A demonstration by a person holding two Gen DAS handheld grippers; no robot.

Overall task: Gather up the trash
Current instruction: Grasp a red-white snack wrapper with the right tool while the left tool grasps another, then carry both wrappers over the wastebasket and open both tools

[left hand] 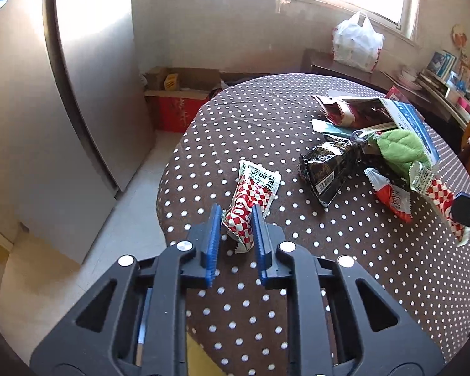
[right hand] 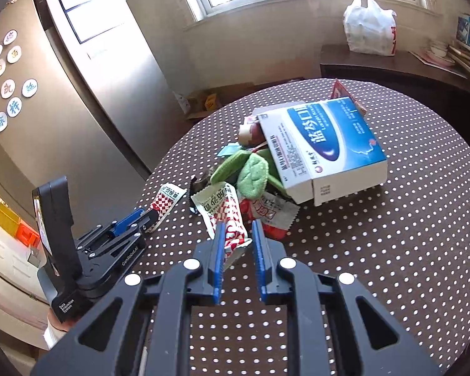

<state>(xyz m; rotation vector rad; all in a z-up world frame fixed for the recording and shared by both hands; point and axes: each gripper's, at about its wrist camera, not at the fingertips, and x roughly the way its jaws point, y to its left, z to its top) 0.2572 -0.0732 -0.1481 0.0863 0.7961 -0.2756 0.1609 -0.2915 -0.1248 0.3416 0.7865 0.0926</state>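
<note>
Between the blue pads of the left gripper (left hand: 236, 219) sits a red-and-white checked snack wrapper (left hand: 250, 200), lying on the polka-dot desk (left hand: 235, 119). The jaws have closed in on its near end; from the right wrist view the pads look pinched on it, so call it clamped on the wrapper, which looks not yet lifted.

Just ahead of the right gripper (right hand: 238, 235) is a second checked wrapper (right hand: 222, 213), its lower end caught between the pads and the rest sticking up and forward. Jaws narrow, clamped on it. It seems raised off the cloth, though contact underneath is hard to tell.

Beyond the right gripper, touching or overlapping: a red-and-white sachet (right hand: 272, 216), a green leaf-shaped cloth (right hand: 250, 175), a black foil packet (left hand: 326, 169) and an open blue-and-white medicine box (right hand: 322, 144) tipped over the pile. Far behind, a white plastic bag (right hand: 368, 28) on a side cabinet.

Step in hand, by my read: pick-up phase, both grippers each holding one wrapper. No bin or trash bag near the grippers in either view, so the drop place is unknown.

Next move calls for: lift the left wrapper clear without dragging the cloth, keep both grips tight since the film is thin and slippery, then carry both to whatever receptacle. Pile beyond the right gripper remains to collect.
</note>
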